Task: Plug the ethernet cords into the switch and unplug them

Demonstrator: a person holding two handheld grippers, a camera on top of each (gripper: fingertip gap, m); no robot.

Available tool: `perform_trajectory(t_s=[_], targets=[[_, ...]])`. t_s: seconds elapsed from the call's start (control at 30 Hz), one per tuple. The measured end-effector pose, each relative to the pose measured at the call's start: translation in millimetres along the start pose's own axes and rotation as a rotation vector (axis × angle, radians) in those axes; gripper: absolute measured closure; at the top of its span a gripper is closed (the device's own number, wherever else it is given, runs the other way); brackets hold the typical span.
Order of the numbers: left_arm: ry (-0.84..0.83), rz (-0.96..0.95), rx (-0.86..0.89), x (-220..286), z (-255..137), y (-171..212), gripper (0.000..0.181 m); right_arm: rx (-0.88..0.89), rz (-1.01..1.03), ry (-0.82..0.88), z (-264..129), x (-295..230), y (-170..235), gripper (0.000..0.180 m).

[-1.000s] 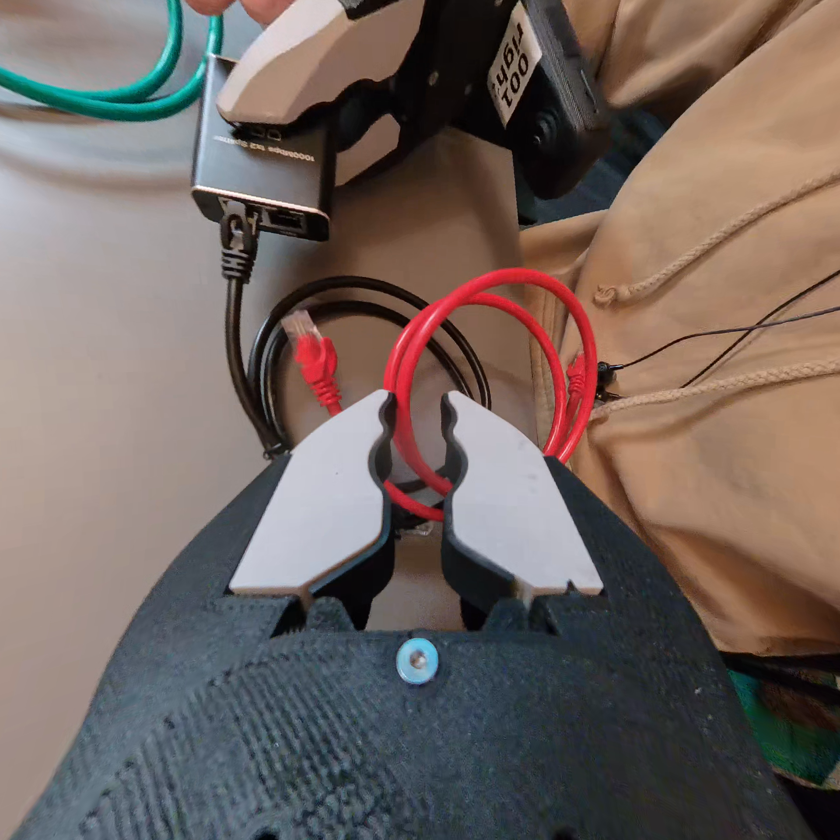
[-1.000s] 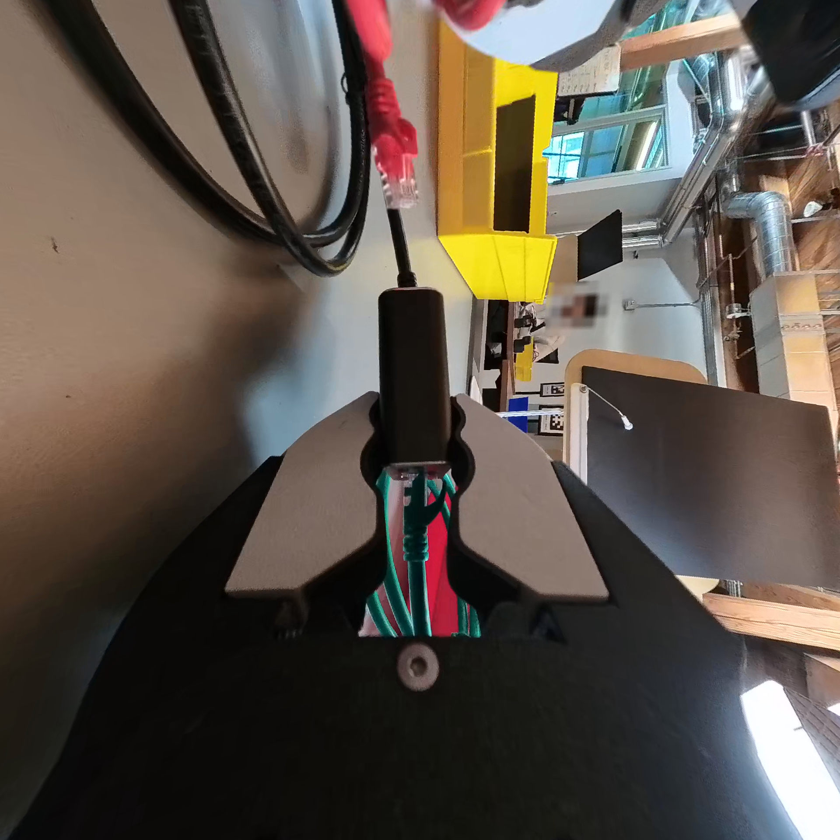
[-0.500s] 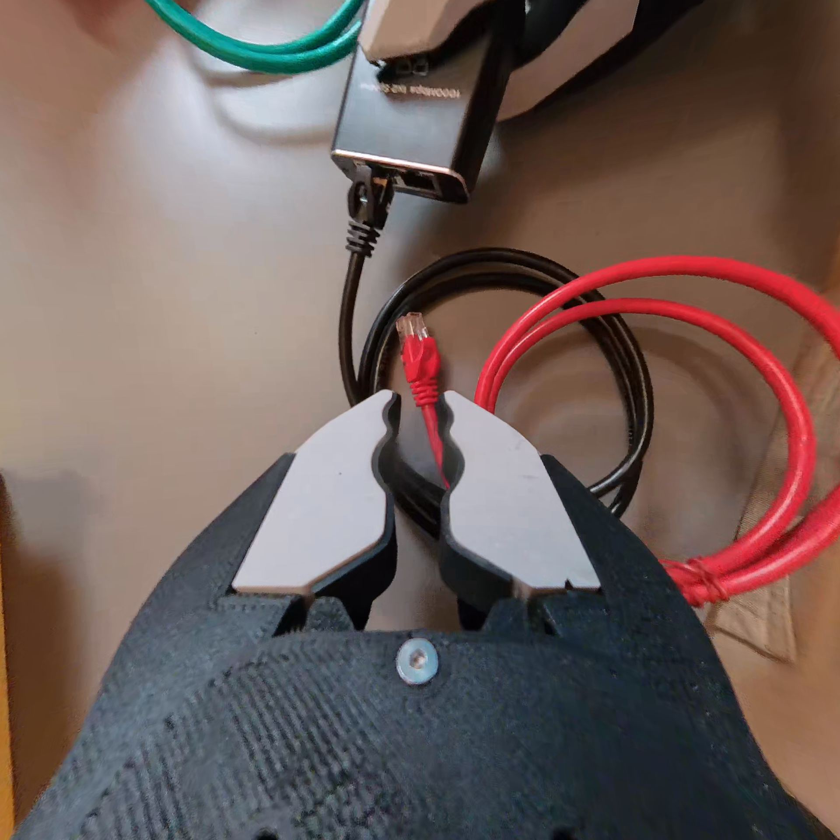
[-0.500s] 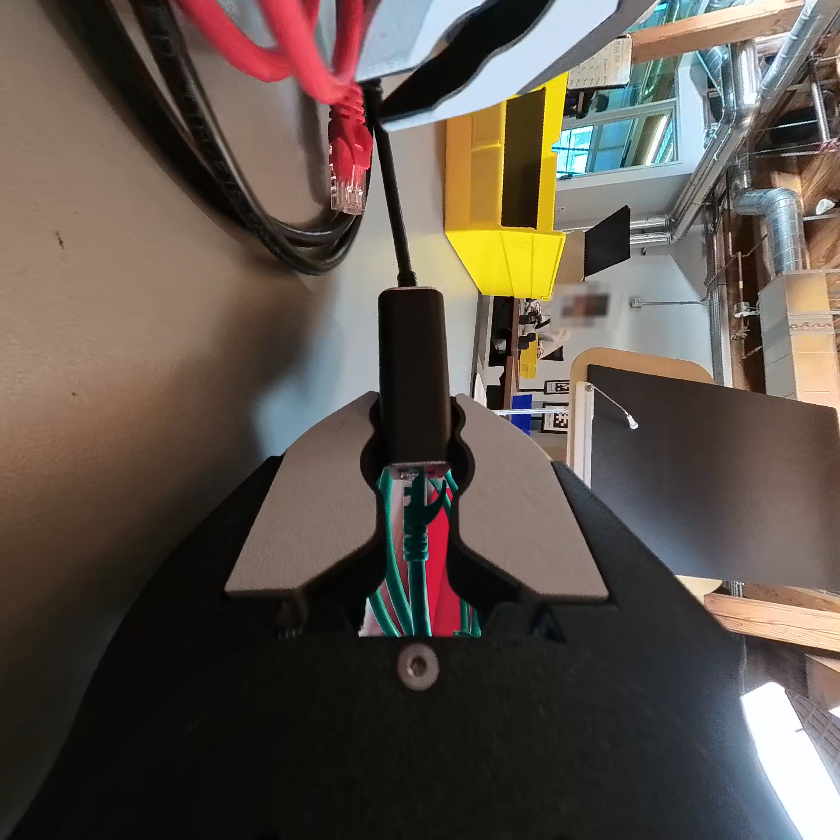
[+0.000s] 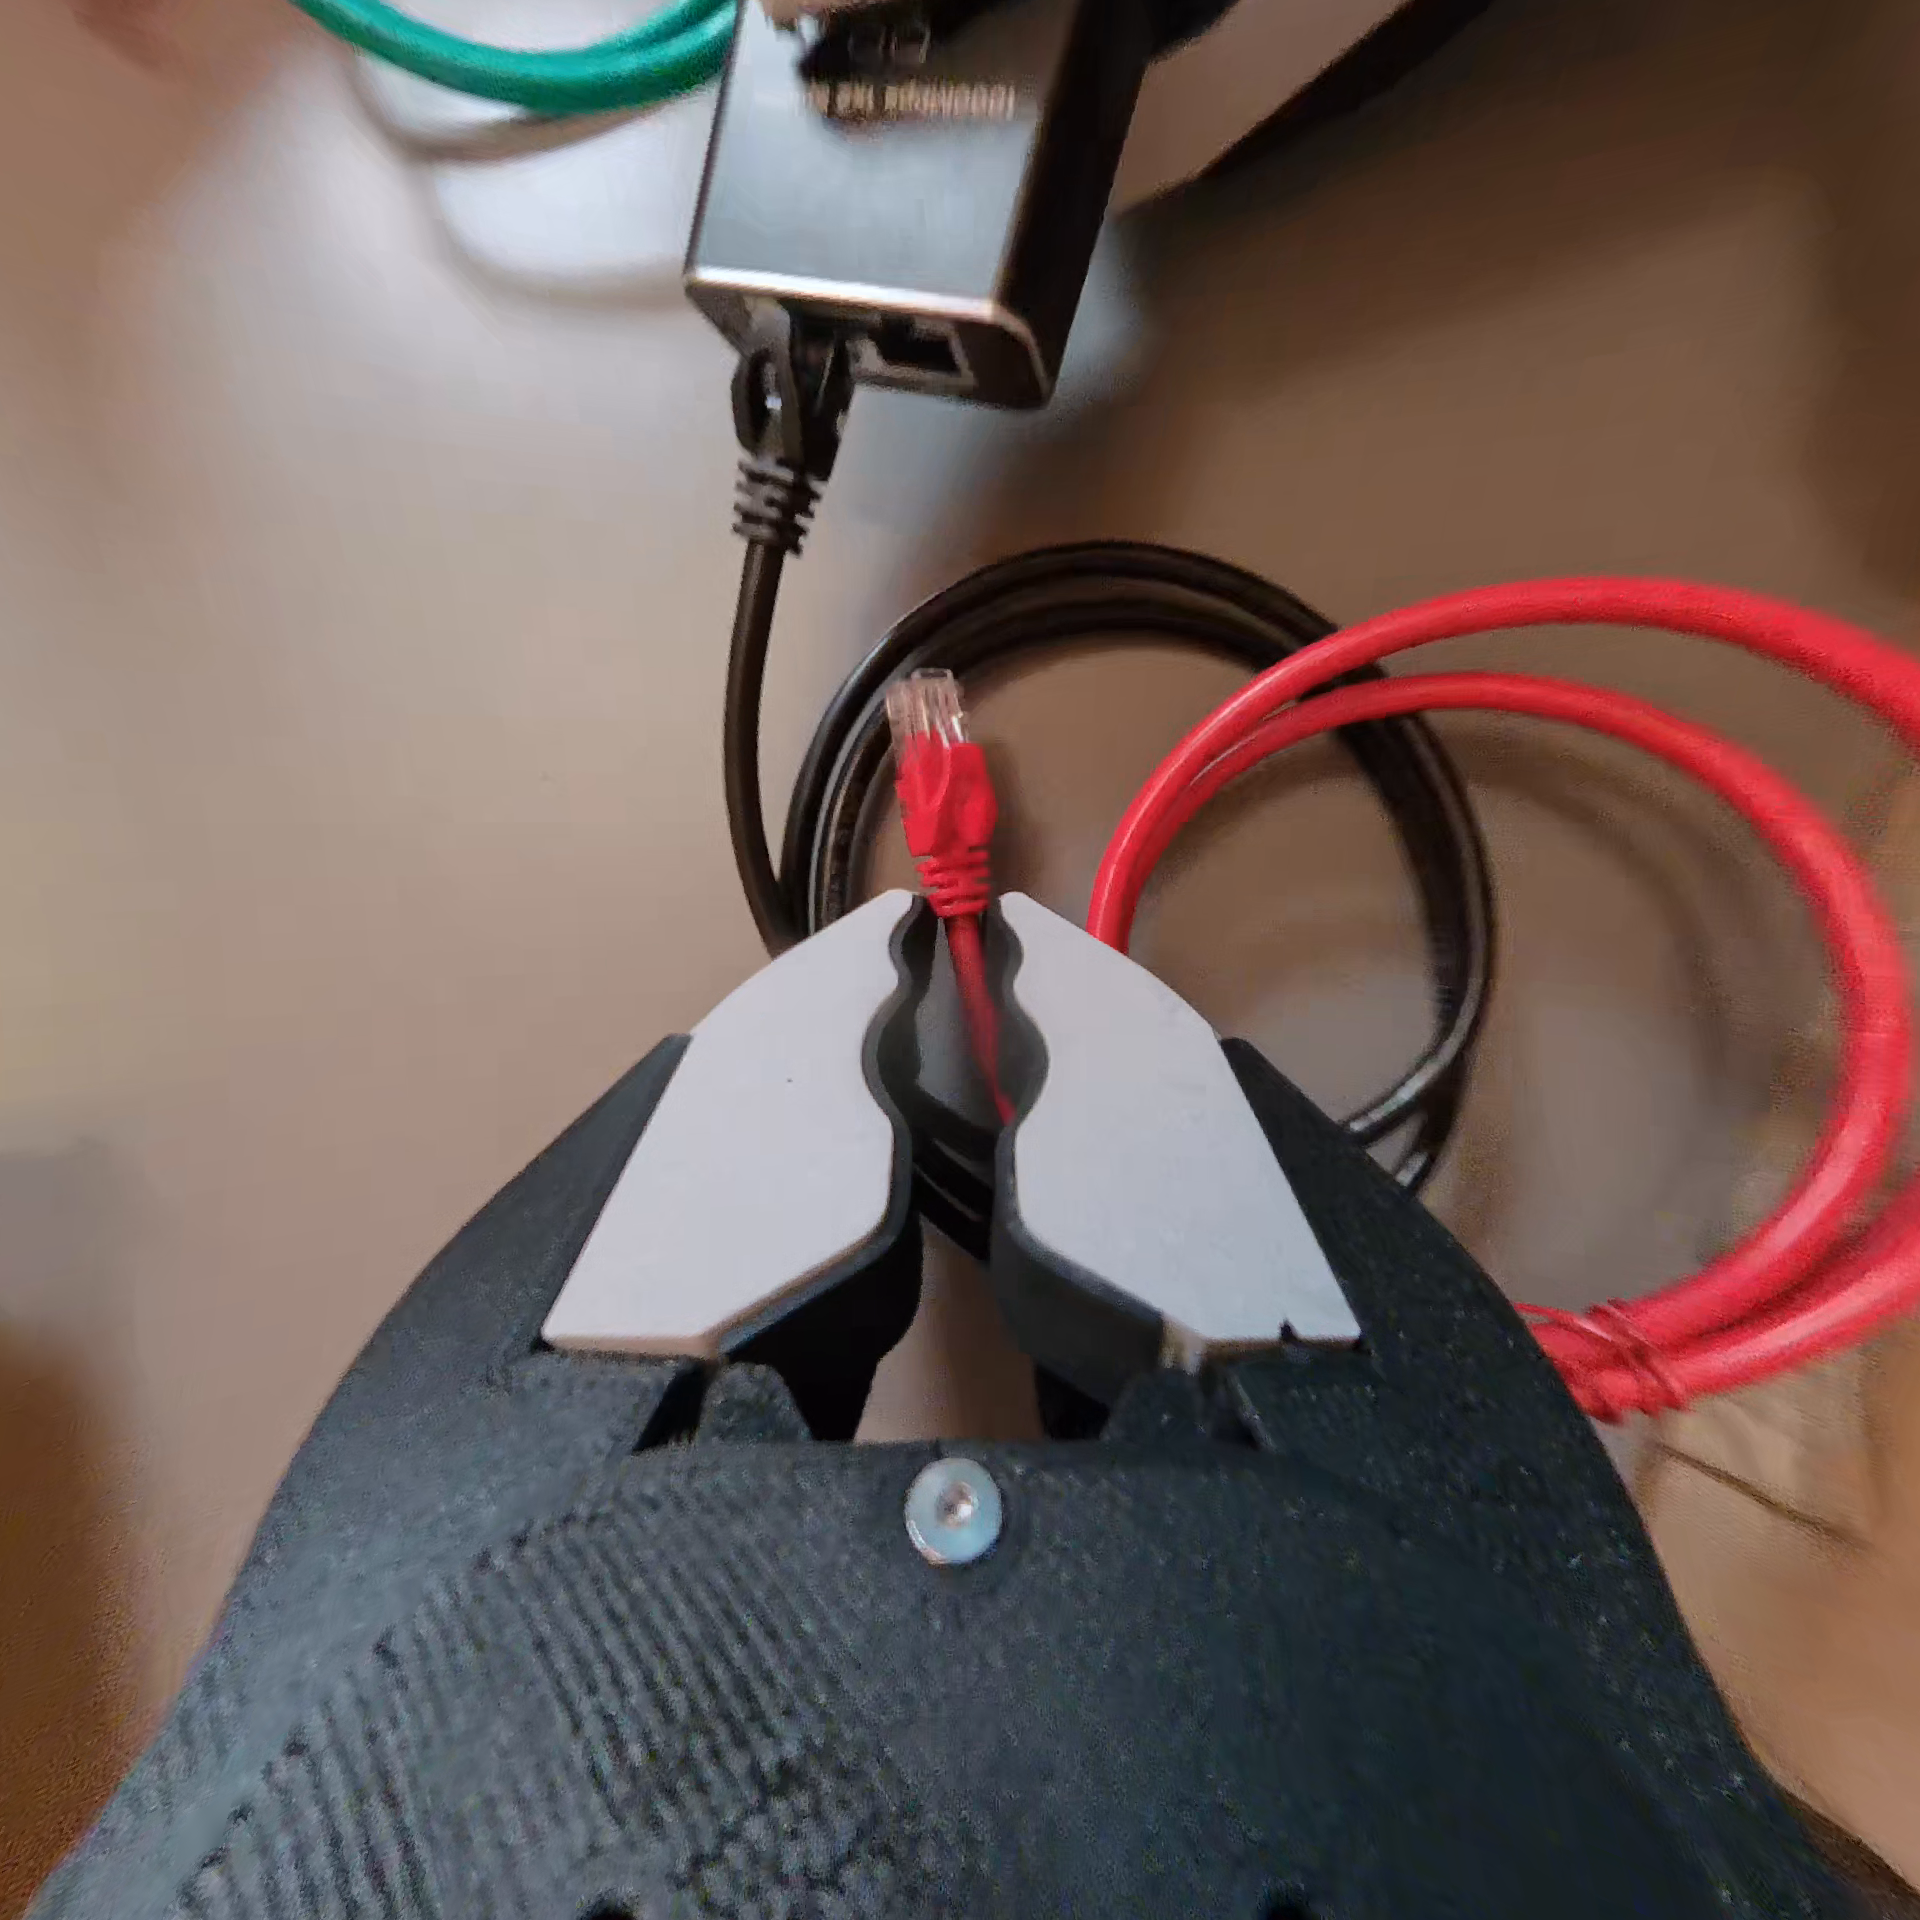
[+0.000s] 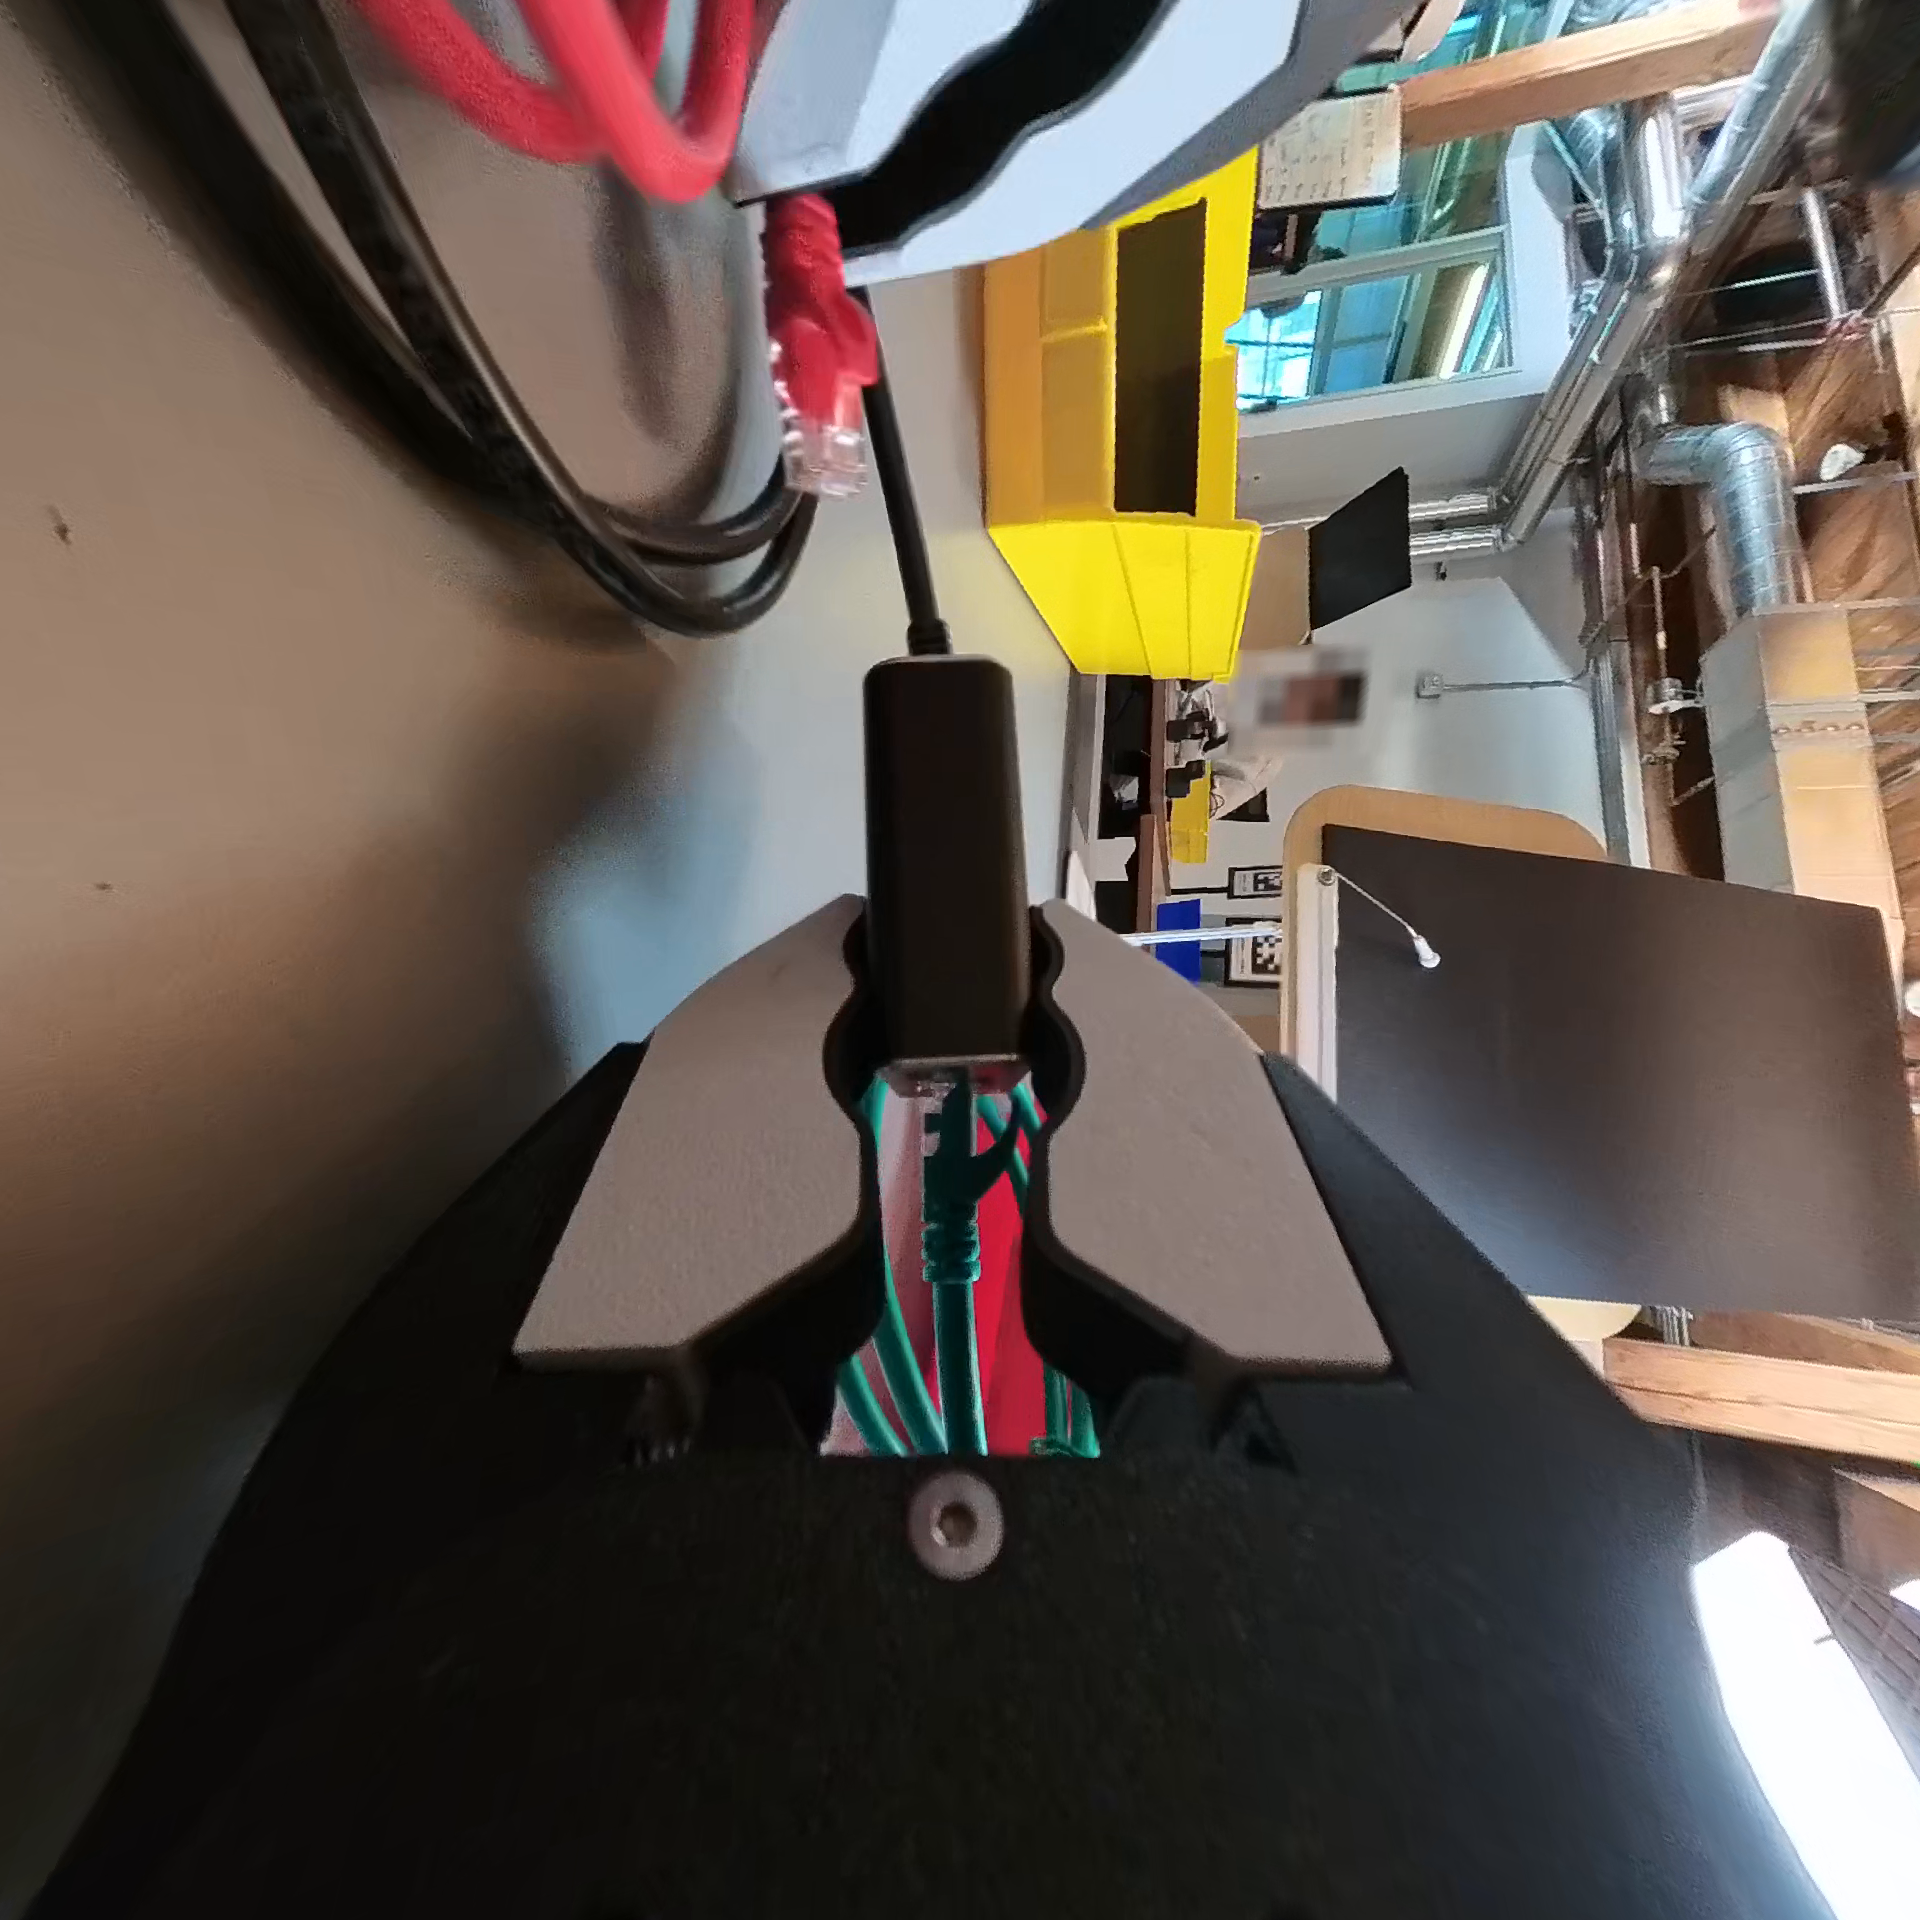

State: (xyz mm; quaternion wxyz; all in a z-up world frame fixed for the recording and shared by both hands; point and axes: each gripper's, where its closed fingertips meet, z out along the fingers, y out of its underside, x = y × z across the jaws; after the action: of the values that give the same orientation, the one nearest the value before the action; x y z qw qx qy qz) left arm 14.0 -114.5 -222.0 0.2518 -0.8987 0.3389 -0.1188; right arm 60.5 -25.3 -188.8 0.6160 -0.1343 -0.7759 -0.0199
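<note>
My left gripper is shut on the red ethernet cord just behind its plug. The plug points at the black switch, a short way from its empty port. A black cord's plug sits in the port beside it. My right gripper is shut on the switch and holds it on edge. A green cord is plugged into the switch's near end. The red plug also shows in the right wrist view, under the left gripper's fingers.
A black cord coil and the red cord's loops lie on the tan table right of the plug. Green cord loops lie behind the switch. A yellow bin stands beyond the table. Tip to tip, the grippers are about 11 centimetres apart.
My left gripper has swung from the red loops to the red plug end, closed on the cord behind it, and moved nearer the switch. The right gripper has held the switch still.
</note>
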Motion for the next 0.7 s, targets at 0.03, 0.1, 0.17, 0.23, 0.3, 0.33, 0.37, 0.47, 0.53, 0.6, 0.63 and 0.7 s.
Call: perform_trajectory(t_s=[0.03, 0.1, 0.17, 0.23, 0.3, 0.33, 0.37, 0.47, 0.53, 0.6, 0.63, 0.7], targets=[[0.08, -0.05, 0.041, 3.0, -4.9, -6.5, 0.171, 0.009, 0.003, 0.011, -0.4, 2.2, -1.0, 0.154], [0.211, -0.138, 0.113, 2.6, -17.1, -20.0, 0.171, 0.028, 0.002, 0.041, -2.0, 8.3, -3.5, 0.154], [0.361, -0.202, 0.138, 5.5, -27.2, -29.3, 0.172, 0.06, 0.004, 0.087, -5.7, 17.9, -7.6, 0.153], [0.538, -0.27, 0.152, 12.9, -37.3, -40.0, 0.172, 0.089, 0.013, 0.125, -10.1, 27.3, -11.5, 0.154], [0.654, -0.295, 0.129, 19.8, -43.0, -47.4, 0.172, 0.107, 0.003, 0.151, -13.7, 33.2, -14.8, 0.153], [0.689, -0.294, 0.106, 23.1, -43.9, -49.9, 0.172, 0.117, -0.003, 0.162, -15.2, 35.4, -16.7, 0.153], [0.716, -0.289, 0.074, 26.4, -44.2, -51.1, 0.172, 0.122, -0.006, 0.166, -16.1, 36.6, -18.2, 0.153], [0.722, -0.26, -0.034, 31.3, -40.7, -51.3, 0.172, 0.126, -0.013, 0.16, -16.3, 35.7, -19.5, 0.153], [0.709, -0.25, -0.081, 31.1, -38.8, -52.9, 0.172, 0.128, -0.019, 0.157, -16.7, 34.8, -19.6, 0.153], [0.72, -0.238, -0.131, 33.8, -37.8, -52.6, 0.172, 0.133, -0.034, 0.157, -17.3, 33.9, -22.0, 0.153], [0.724, -0.23, -0.16, 35.5, -36.7, -51.6, 0.172, 0.132, -0.043, 0.155, -17.3, 32.9, -23.0, 0.153], [0.724, -0.213, -0.212, 36.5, -34.3, -48.9, 0.172, 0.134, -0.062, 0.152, -18.1, 31.4, -23.9, 0.153]])
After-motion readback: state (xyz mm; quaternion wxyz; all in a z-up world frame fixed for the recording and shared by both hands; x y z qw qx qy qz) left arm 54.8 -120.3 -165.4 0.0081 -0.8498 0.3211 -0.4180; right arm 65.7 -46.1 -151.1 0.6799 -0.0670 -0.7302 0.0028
